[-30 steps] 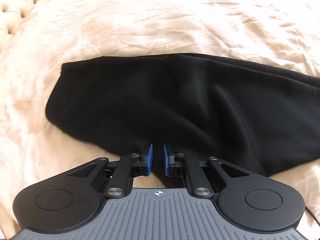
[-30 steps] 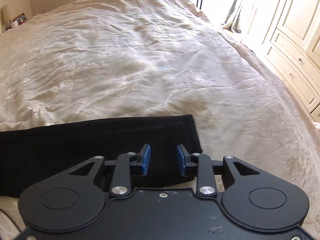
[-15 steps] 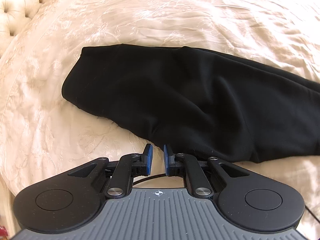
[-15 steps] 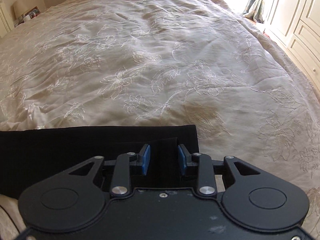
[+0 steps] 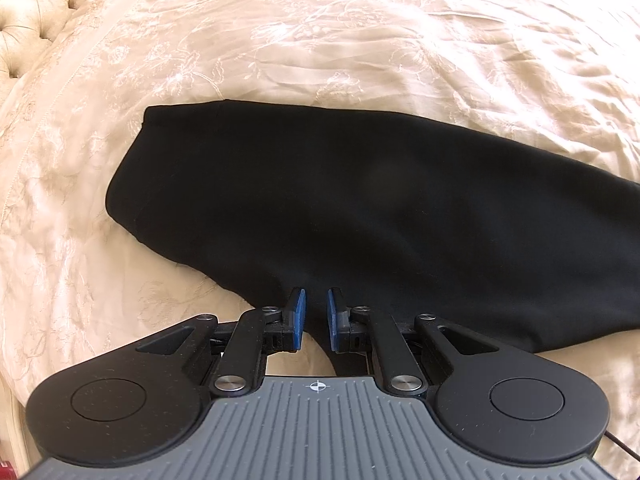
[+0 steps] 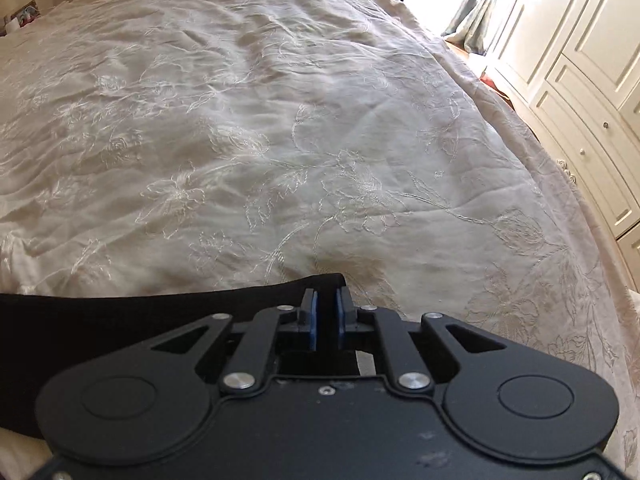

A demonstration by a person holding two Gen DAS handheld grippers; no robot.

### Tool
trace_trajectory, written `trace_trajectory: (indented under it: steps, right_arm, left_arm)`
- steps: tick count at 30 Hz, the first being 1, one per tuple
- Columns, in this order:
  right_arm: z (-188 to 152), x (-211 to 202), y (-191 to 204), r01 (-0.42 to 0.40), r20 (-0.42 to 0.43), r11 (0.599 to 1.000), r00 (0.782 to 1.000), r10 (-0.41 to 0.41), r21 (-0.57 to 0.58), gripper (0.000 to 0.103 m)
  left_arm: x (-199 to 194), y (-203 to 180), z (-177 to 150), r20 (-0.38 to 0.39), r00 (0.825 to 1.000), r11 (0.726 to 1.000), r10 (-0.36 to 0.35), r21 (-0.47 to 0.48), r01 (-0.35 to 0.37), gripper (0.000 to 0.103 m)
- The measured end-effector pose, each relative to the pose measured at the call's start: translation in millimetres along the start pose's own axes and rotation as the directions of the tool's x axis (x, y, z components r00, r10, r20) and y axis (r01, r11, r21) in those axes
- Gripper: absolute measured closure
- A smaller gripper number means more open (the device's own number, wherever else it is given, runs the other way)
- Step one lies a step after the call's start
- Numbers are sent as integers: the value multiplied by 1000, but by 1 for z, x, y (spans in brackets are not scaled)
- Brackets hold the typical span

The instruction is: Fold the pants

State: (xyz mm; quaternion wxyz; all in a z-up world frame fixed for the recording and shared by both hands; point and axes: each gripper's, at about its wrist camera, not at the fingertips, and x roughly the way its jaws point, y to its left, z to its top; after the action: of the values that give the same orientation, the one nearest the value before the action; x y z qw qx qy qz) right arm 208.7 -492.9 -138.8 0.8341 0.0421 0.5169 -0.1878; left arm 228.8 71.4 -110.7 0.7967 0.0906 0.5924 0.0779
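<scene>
The black pants (image 5: 340, 200) lie folded lengthwise across the cream bedspread (image 5: 360, 40). In the left wrist view their wide end points to the upper left, and their near edge runs down between the blue pads. My left gripper (image 5: 313, 298) is shut on that edge. In the right wrist view the narrow leg end (image 6: 140, 320) stretches in from the left and stops at my right gripper (image 6: 325, 296). Its jaws are closing, with the black hem pinched between the pads.
A tufted headboard (image 5: 36, 12) stands at the upper left. The embroidered bedspread (image 6: 280, 120) spreads far beyond the pants. The bed's edge falls away on the right, beside white cupboards with drawers (image 6: 592, 60). A bright window shows at the top.
The right jaws have narrowed from wide apart to pinching the hem, and that gripper has shifted to the hem's corner. In the left wrist view the pants have shifted slightly; its jaws stay the same.
</scene>
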Motion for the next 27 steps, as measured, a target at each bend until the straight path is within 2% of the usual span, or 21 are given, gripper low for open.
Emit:
trace_trajectory:
  steps: [3, 6, 10, 14, 18, 21, 27]
  right_arm:
    - [-6, 5, 3, 15, -17, 1000, 1000, -15, -8, 87]
    - [-9, 9, -11, 21, -41, 997, 999, -18, 70, 85]
    - [-16, -17, -30, -4, 40, 986, 999, -3, 166, 83]
    - [-31, -47, -33, -26, 85, 988, 996, 13, 154, 82]
    - [-49, -64, -8, -106, 78, 988, 992, 98, 113, 82]
    - [-60, -68, 22, -182, 56, 980, 982, 178, 81, 82]
    - [-82, -75, 99, -358, -18, 934, 934, 358, -14, 82]
  left_arm:
    - [15, -2, -1, -40, 999, 1000, -2, 21, 3, 91]
    - [27, -5, -1, -59, 998, 999, 8, 46, -5, 91]
    - [39, -8, 2, -69, 998, 997, 10, 75, -5, 91]
    - [33, -9, 5, -50, 999, 998, 15, 54, -13, 91]
    - [8, -6, -4, -5, 1000, 999, -27, -28, 27, 91]
    - [-11, -7, -22, 21, 999, 998, -43, -49, 44, 91]
    - [-26, 3, -62, 14, 998, 996, -56, -76, 57, 91]
